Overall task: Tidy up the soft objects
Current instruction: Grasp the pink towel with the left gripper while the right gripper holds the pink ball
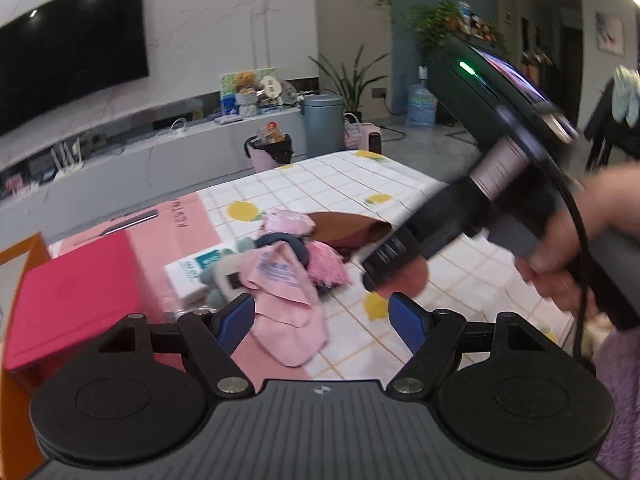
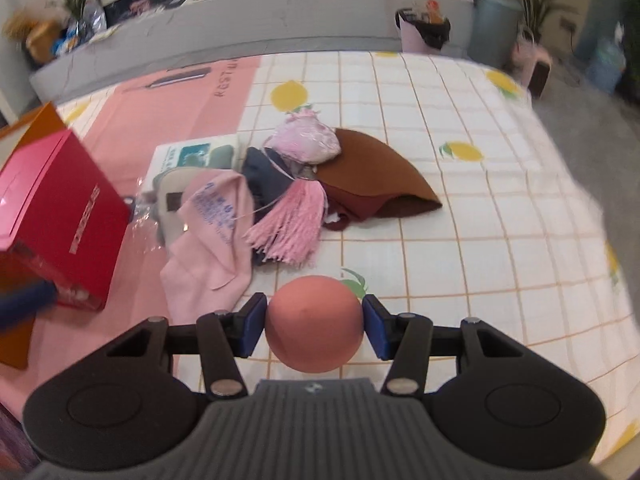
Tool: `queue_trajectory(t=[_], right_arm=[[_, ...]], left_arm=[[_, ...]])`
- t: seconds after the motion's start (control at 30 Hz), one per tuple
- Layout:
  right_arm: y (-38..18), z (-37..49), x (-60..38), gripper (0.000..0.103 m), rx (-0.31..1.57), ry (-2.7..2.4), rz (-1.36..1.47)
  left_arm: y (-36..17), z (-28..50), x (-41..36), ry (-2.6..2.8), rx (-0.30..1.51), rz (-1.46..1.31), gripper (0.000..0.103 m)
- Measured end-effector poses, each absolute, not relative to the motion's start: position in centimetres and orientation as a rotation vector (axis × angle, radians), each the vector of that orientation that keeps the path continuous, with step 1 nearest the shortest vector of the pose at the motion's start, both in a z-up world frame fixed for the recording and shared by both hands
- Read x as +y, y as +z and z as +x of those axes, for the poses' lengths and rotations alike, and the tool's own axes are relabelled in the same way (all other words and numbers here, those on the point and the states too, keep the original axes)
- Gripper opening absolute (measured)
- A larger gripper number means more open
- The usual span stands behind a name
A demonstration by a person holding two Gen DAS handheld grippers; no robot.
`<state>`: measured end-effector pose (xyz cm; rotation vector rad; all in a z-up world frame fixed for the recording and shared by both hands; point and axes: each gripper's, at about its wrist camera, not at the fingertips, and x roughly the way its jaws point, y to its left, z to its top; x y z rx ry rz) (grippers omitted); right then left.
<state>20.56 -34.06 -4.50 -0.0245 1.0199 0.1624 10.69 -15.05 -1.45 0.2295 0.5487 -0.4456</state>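
Right tool [image 2: 315, 330]: blue pads pressed on either side of a pink ball [image 2: 315, 323]; half closed, ball held between them.
Left tool [image 1: 322, 322]: jaws spread wide, nothing between them; it looks down at the near end of the pile.
Ball: in the right tool, above the table [image 2: 460, 240], just nearer than the pile.
Landmark: red box [image 2: 60, 216], at the left end of the table on the pink mat.
Pile: right of the red box, touching heap of pink cloth [image 2: 212, 236], pink tassel [image 2: 292, 224], dark strap, pale pink pouch [image 2: 306, 140] and brown hat [image 2: 376, 172]; a white packet [image 1: 196, 272] lies under its box-side edge.
Key relation: red box lies left of and beyond the held ball; the pink cloth sits between them. Judged destination for soft things, though whether it is open cannot be told.
Nearer hand: left tool is closer to the red box and the cloth.
In the way: cloth corner and tassel fringe reach toward the ball; a low carry could drag them.
Beyond the table: bins, plants, low shelf.
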Motion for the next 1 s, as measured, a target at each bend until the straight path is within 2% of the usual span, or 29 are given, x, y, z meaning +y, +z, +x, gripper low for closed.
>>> queue_trajectory(t=[0.13,0.23,0.3,0.47,0.6,1.0], right_arm=[[-6.0,21.4,-36.2,0.052,1.01,0.177,0.061],[-6.8,21.6,-36.4,0.054,0.981,0.157,-0.038],[-7.5,21.9,-36.0,0.054,1.008,0.145,-0.106],[-8.0,22.6,-36.2,0.054,1.036,0.163,-0.05],[-8.2,22.6,-35.9,0.054,1.046,0.165,-0.065],[-8.5,22.3,-35.3,0.054,1.062,0.17,-0.136]], left_arm=[[-3.5,10.8,-17.3,-0.423,0.506,0.308,0.089],[-4.4,11.7,-17.9,-0.362,0.488,0.324,0.089],[-4.9,12.7,-17.8,-0.321,0.503,0.3,0.089],[-6.4,15.1,-17.2,-0.317,0.577,0.247,0.089],[-7.2,15.6,-17.3,-0.316,0.547,0.277,0.089],[-8.8,17.8,-16.8,-0.262,0.62,0.207,0.093]])
